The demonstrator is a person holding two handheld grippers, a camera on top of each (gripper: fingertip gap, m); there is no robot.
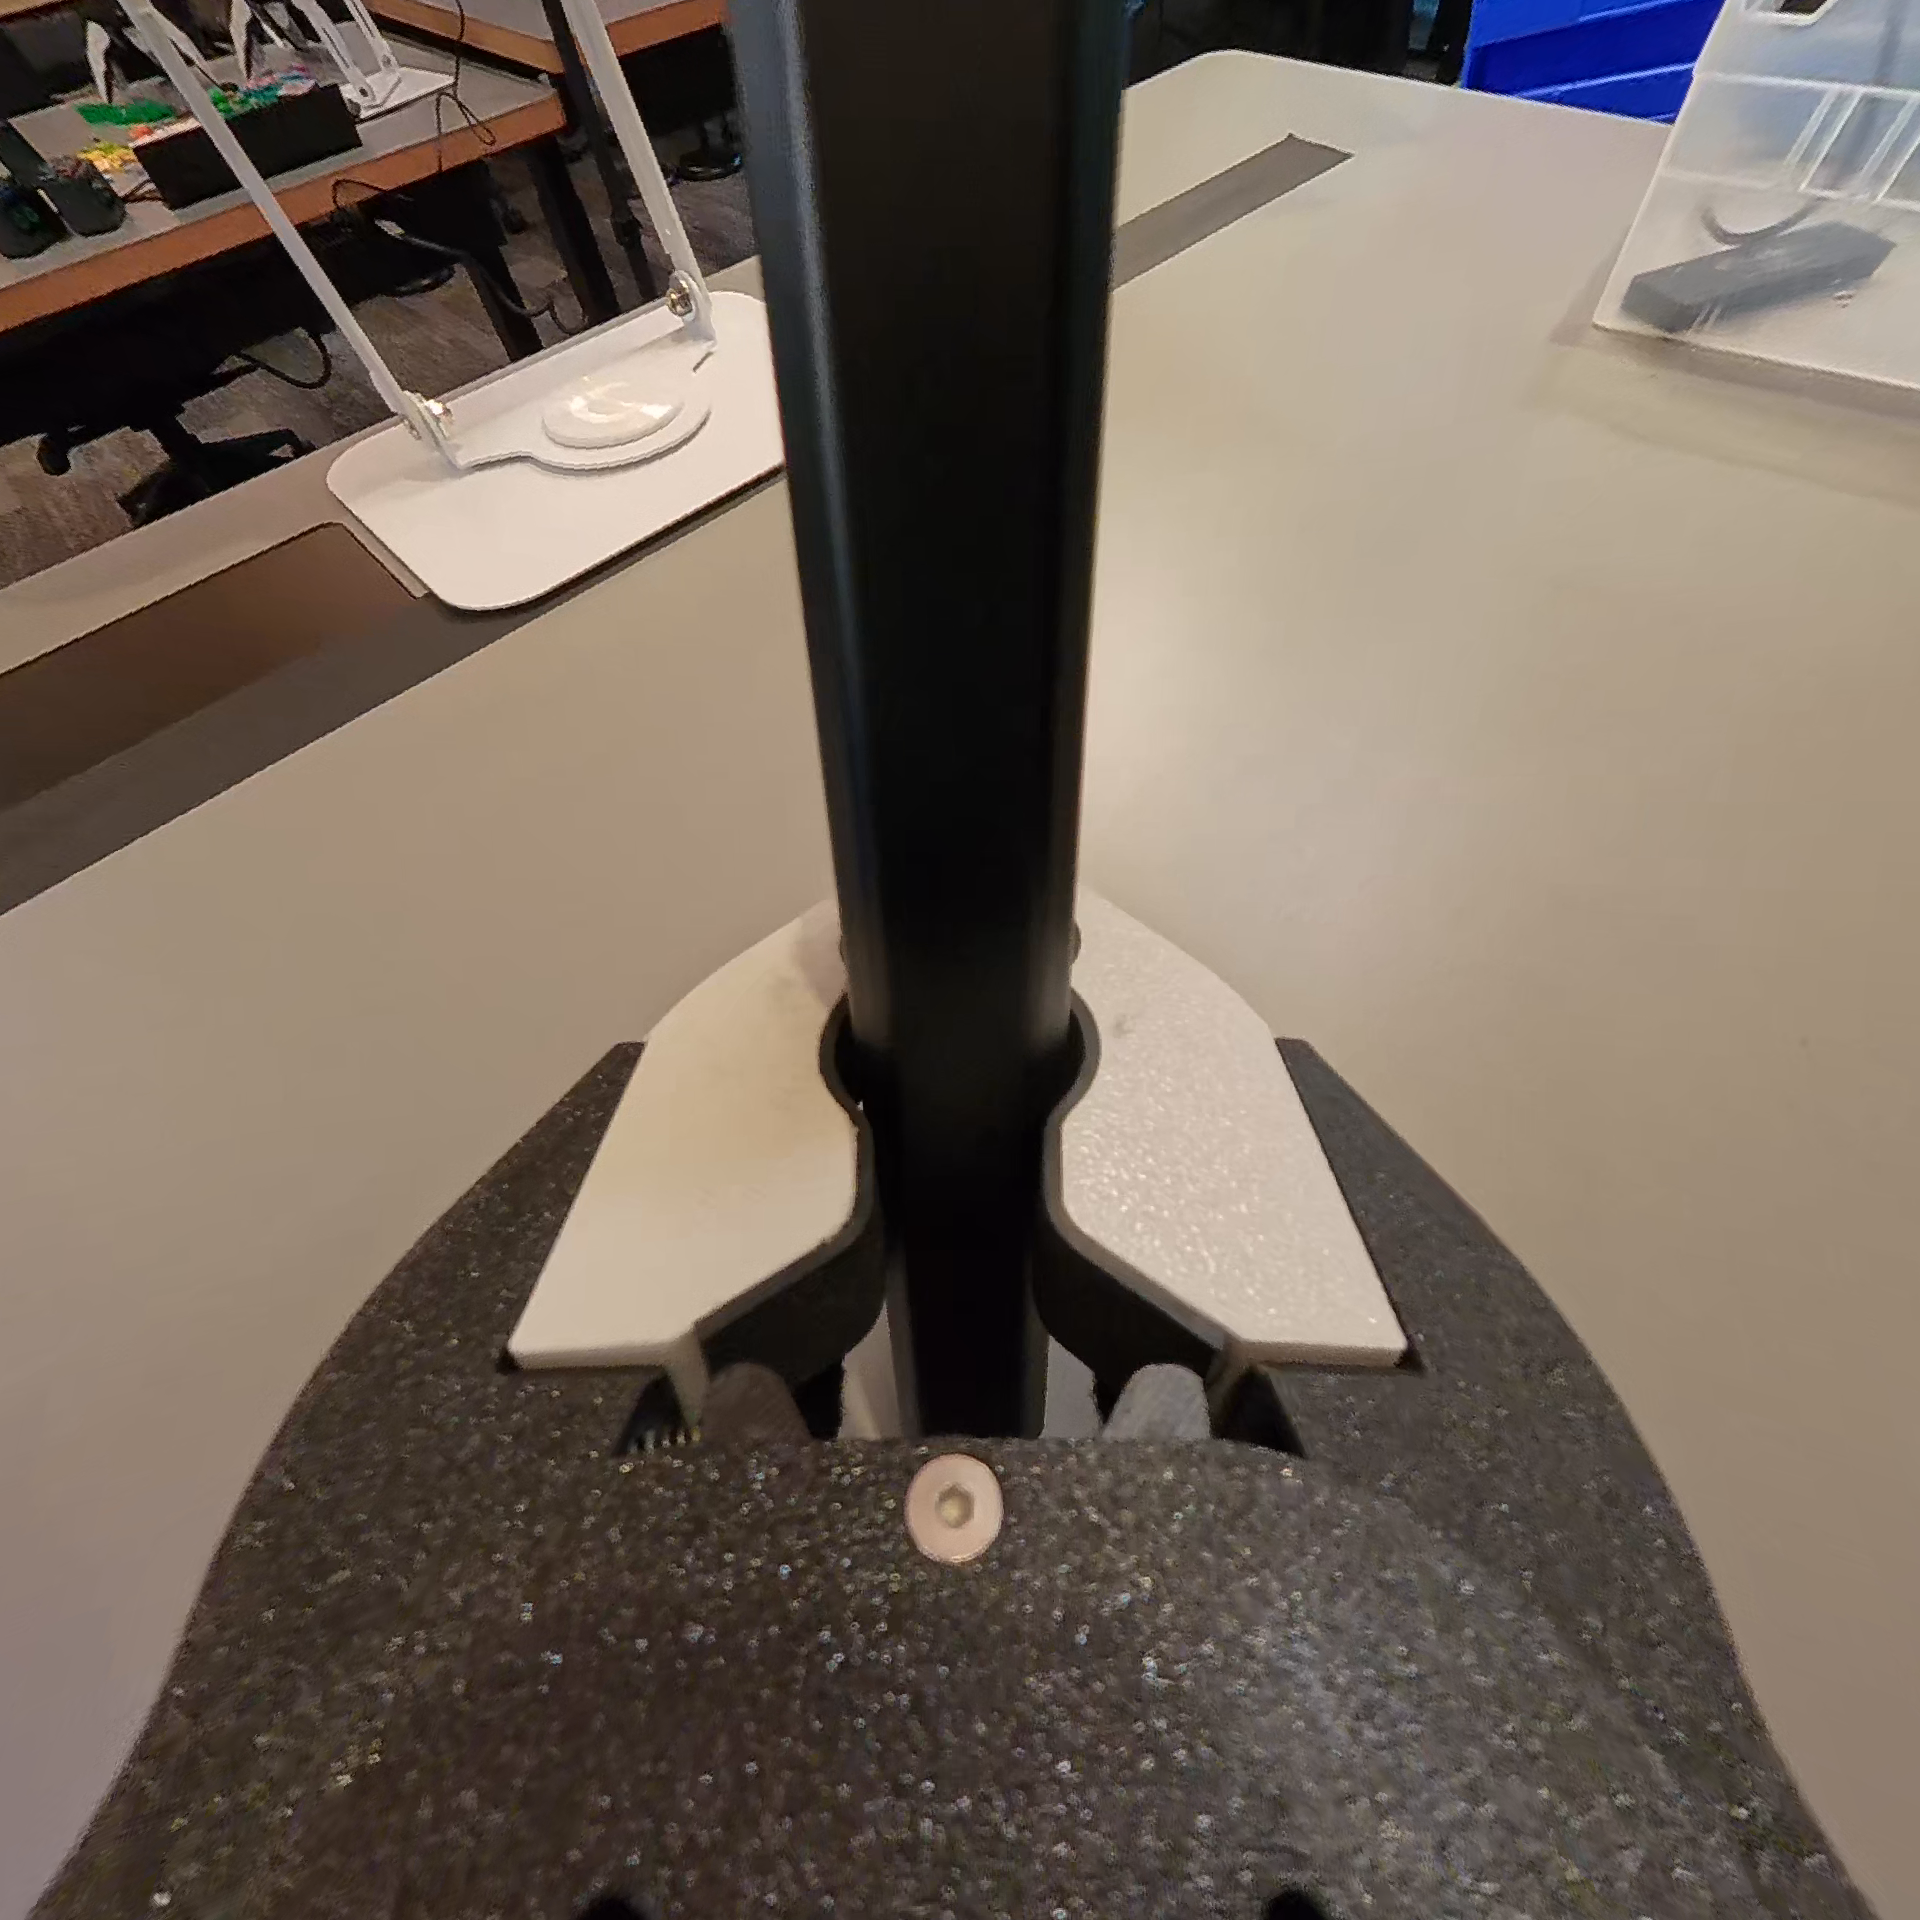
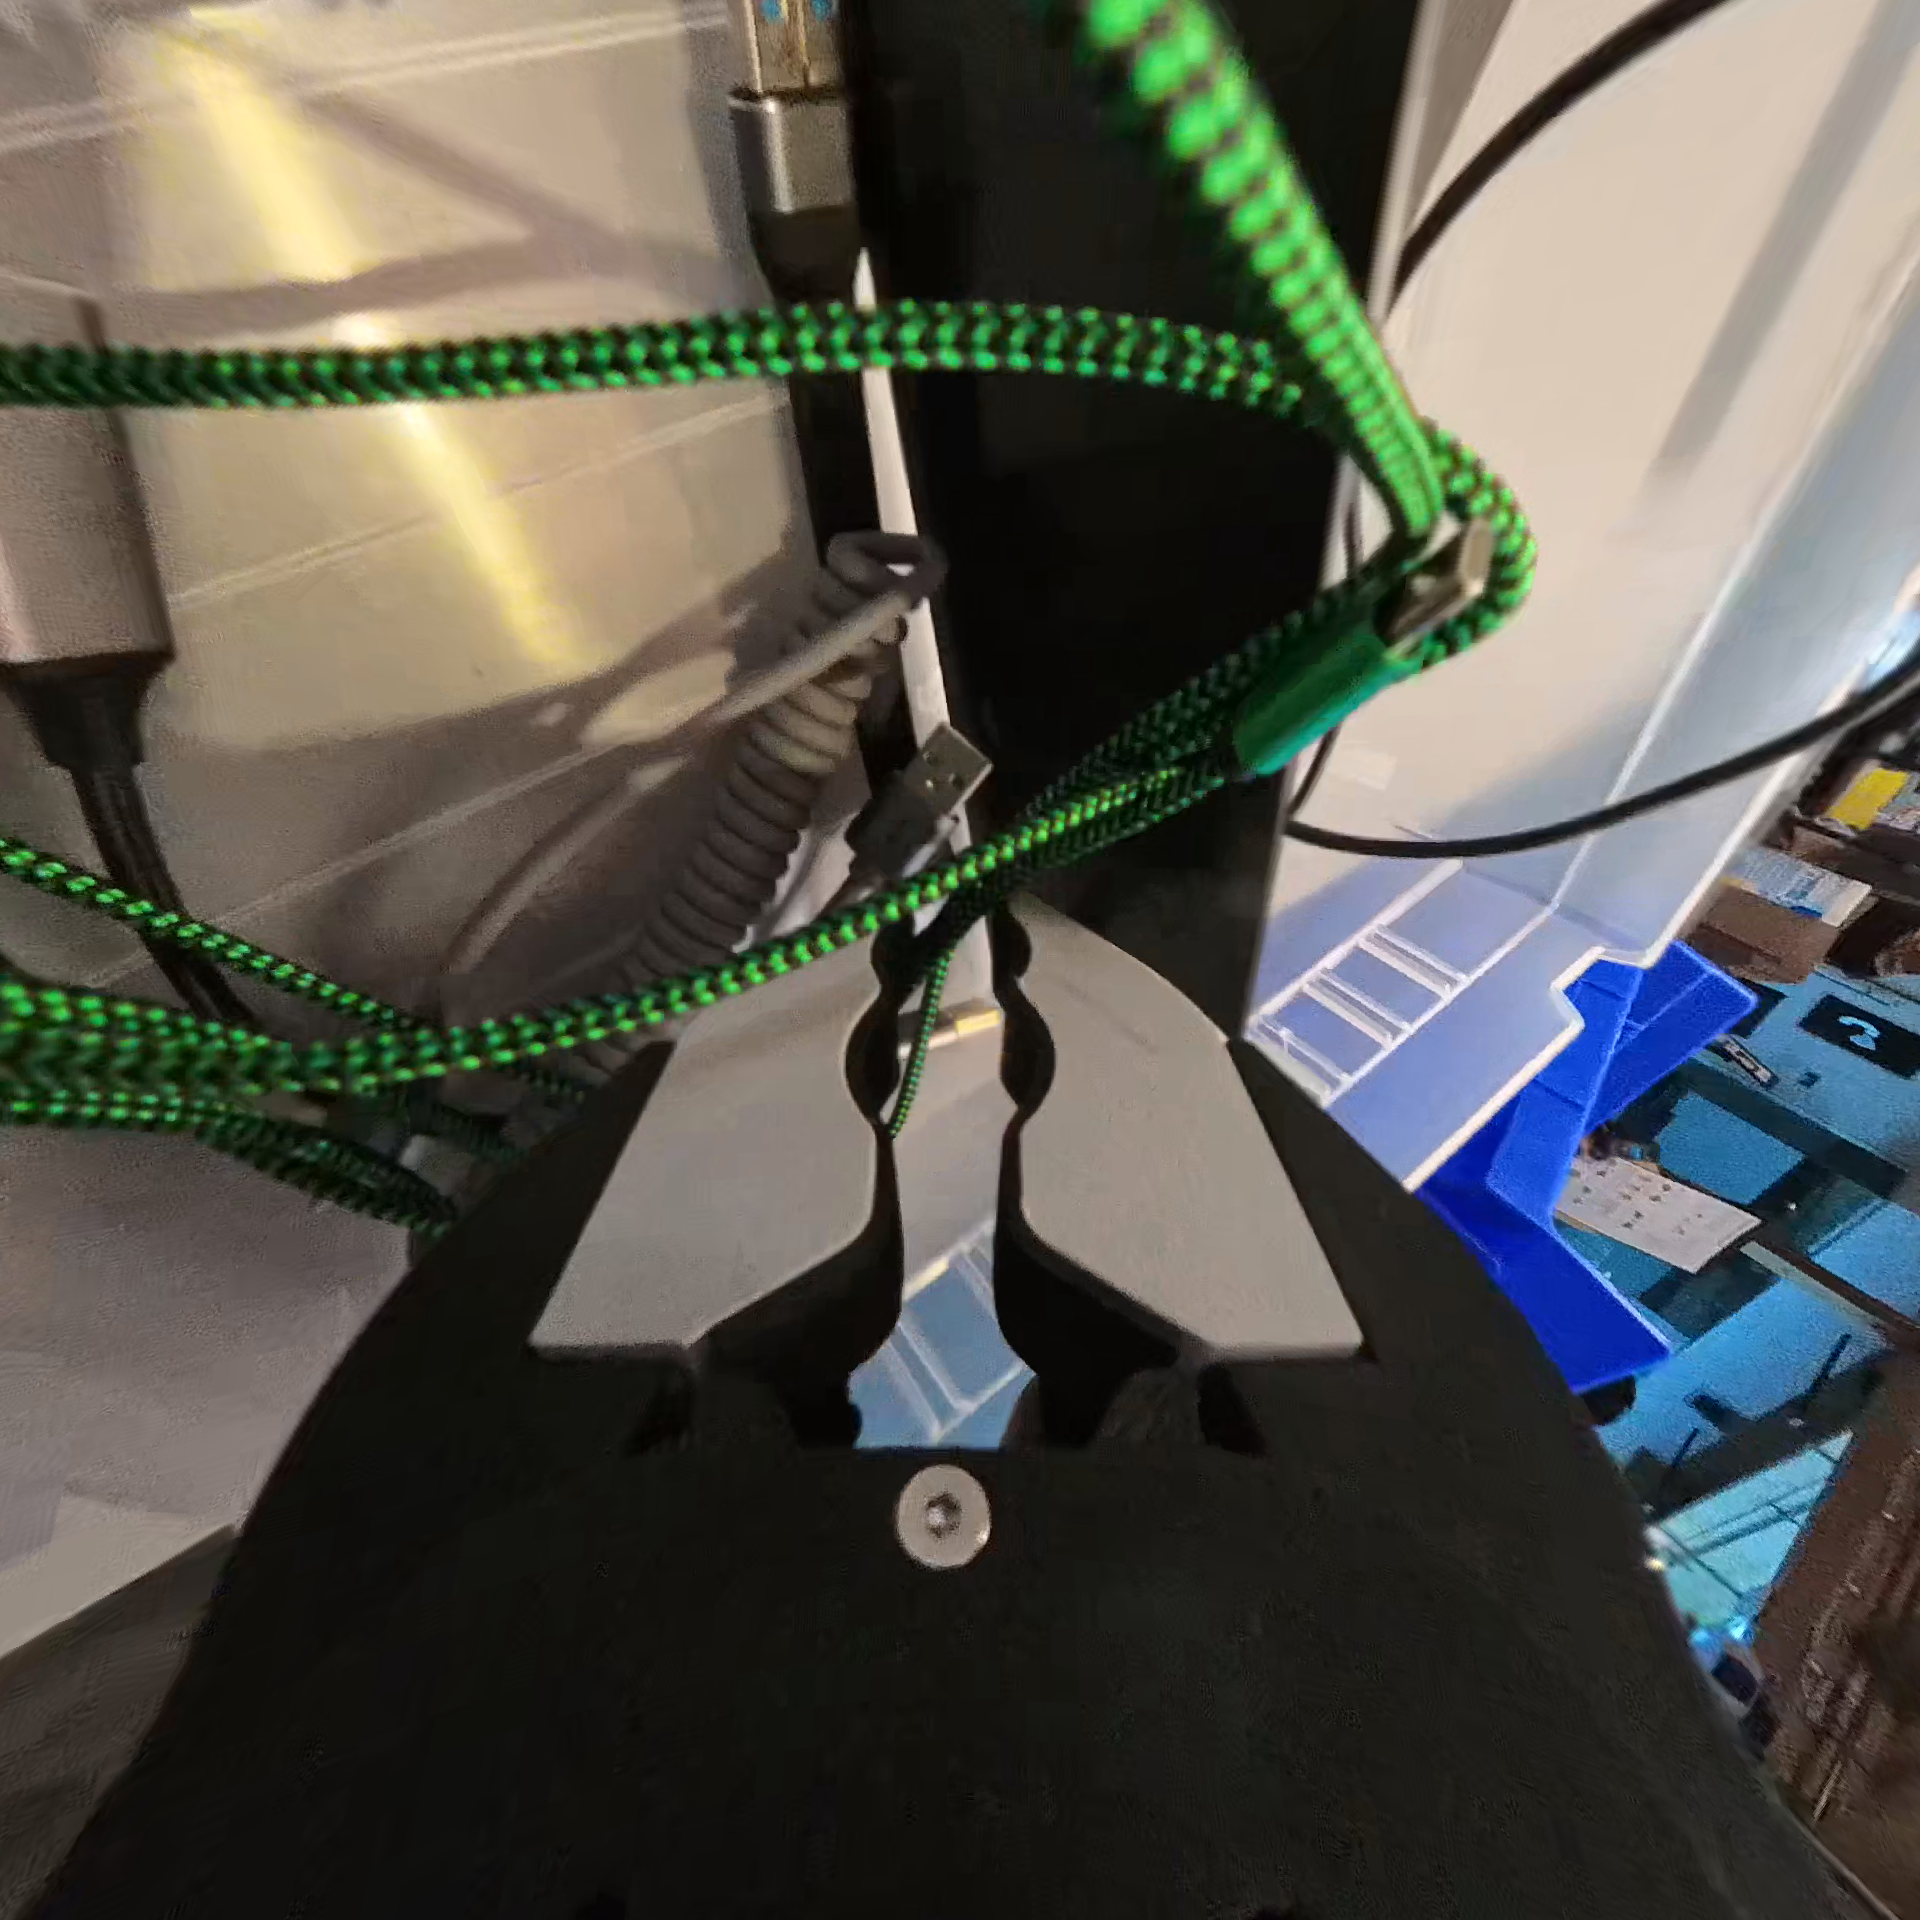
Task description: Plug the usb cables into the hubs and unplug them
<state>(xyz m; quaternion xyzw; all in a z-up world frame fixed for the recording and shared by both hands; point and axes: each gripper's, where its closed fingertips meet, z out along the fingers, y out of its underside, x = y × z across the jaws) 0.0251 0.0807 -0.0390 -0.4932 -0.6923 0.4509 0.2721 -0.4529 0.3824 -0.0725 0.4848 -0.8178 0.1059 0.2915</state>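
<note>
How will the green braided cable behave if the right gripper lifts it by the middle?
Probably floppy: the green cable already droops in loose loops. Likely to snag, since it tangles with the coiled grey cable and black cables. Its thin braid may slip through the right gripper, whose fingers stand slightly apart.

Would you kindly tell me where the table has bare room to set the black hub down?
Free: the table between the white stand base and the clear bin. Crowded: the green cables ahead of the right gripper.
</note>
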